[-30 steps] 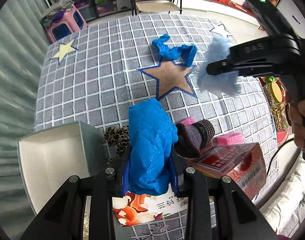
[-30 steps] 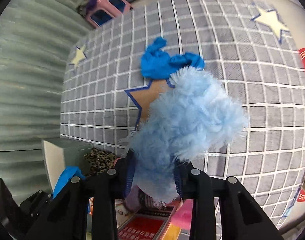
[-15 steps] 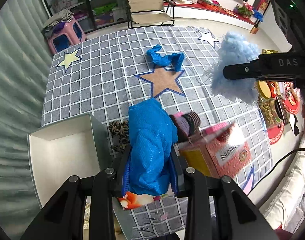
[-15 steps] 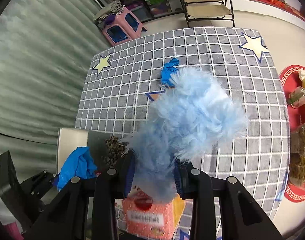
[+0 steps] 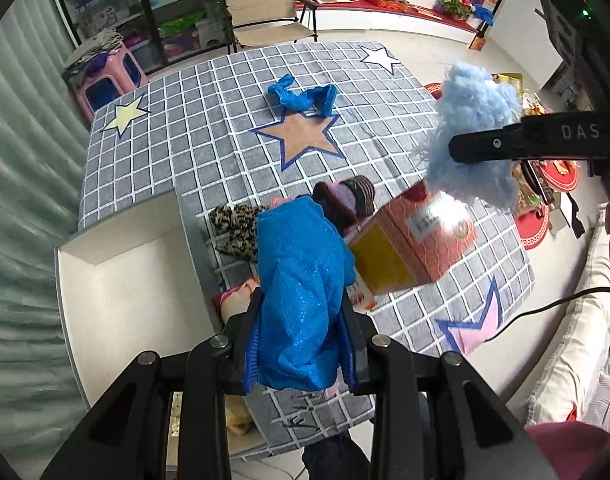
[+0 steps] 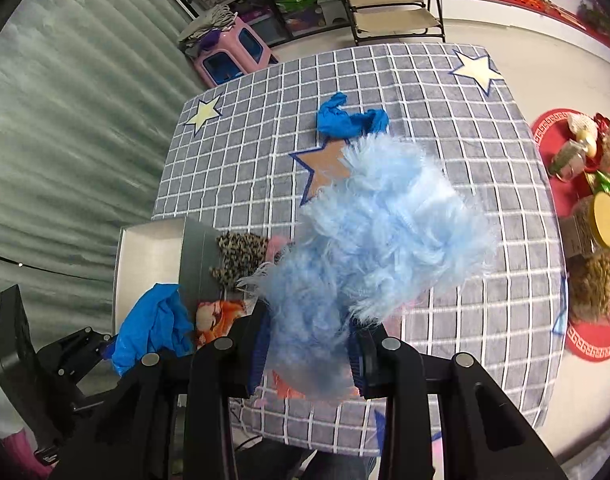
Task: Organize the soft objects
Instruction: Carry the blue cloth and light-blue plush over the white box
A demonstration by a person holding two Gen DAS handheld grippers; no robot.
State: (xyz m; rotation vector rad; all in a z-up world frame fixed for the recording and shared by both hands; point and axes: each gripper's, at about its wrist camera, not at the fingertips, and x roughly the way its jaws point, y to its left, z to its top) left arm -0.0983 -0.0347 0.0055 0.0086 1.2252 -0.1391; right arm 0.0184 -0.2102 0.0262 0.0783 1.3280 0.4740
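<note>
The left gripper (image 5: 301, 344) has its fingers (image 5: 252, 344) closed on a crumpled bright blue plastic cover (image 5: 301, 292), which stands up from between the pads and spills over both sides. The right gripper (image 6: 309, 354) grips a fluffy light blue plush piece (image 6: 377, 240); its fingers (image 6: 261, 348) clamp the lower end and the bulk fans out beyond the tips. In the left wrist view the same plush piece (image 5: 473, 144) hangs in the air off to the right, pinched by a black finger of the right gripper.

Below and ahead of the left fingers lies the worktop (image 5: 209, 128) under a grey checked cloth with stars. Just left of those fingers sits an open white box (image 5: 117, 280), at the worktop's near left edge. Just beyond the fingertips are a leopard-print fabric piece (image 5: 237, 228), a dark striped knitted item (image 5: 351, 194) and, to the right, a red and yellow carton (image 5: 409, 240) standing tilted. Farther out, touching the tip of the brown star (image 5: 301, 140), is a second blue plastic cover (image 5: 305, 98).

The far half of the cloth is open, apart from that cover. Past the far edge stand a folding chair (image 5: 265, 12) and a pink stool (image 5: 109, 76); right of the worktop, red mats (image 6: 585, 240) with jars lie on the floor.
</note>
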